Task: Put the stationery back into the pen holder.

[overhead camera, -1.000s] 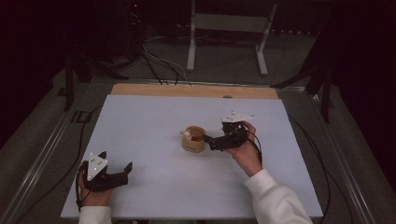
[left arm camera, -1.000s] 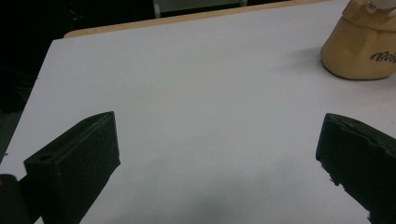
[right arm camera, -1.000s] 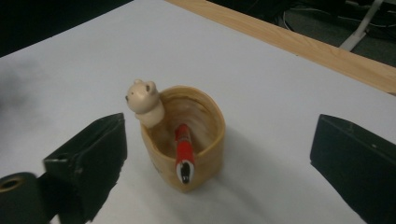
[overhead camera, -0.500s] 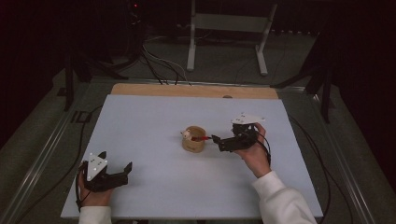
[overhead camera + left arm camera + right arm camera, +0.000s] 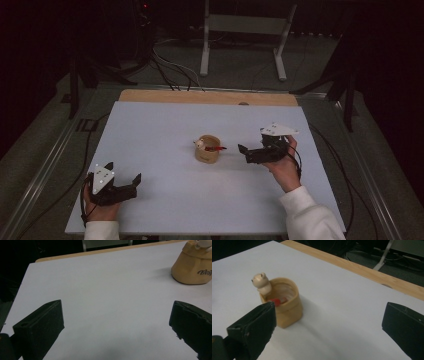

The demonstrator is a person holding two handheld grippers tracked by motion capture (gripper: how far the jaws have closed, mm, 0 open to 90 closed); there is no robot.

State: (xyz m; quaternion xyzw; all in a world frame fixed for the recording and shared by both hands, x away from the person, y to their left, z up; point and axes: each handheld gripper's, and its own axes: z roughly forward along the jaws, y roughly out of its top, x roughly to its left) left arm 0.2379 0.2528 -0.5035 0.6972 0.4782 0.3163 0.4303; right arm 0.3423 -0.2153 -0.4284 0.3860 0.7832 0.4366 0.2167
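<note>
A tan cup stands mid-table with a small bear figure on its rim and a red object poking out toward the right. My right gripper is open, a short way right of the cup, holding nothing. In the right gripper view the cup, the bear and the red object lie ahead-left of the open right gripper. My left gripper rests open near the front left. In the left gripper view the left gripper is wide apart, and the cup is far off at the upper right.
The white tabletop ends in a wooden strip at the far side. Behind it stand a metal frame and dark stands, with cables on the floor.
My right gripper has drawn back to the right, away from the cup; the red object stays in the cup. The left gripper has not moved.
</note>
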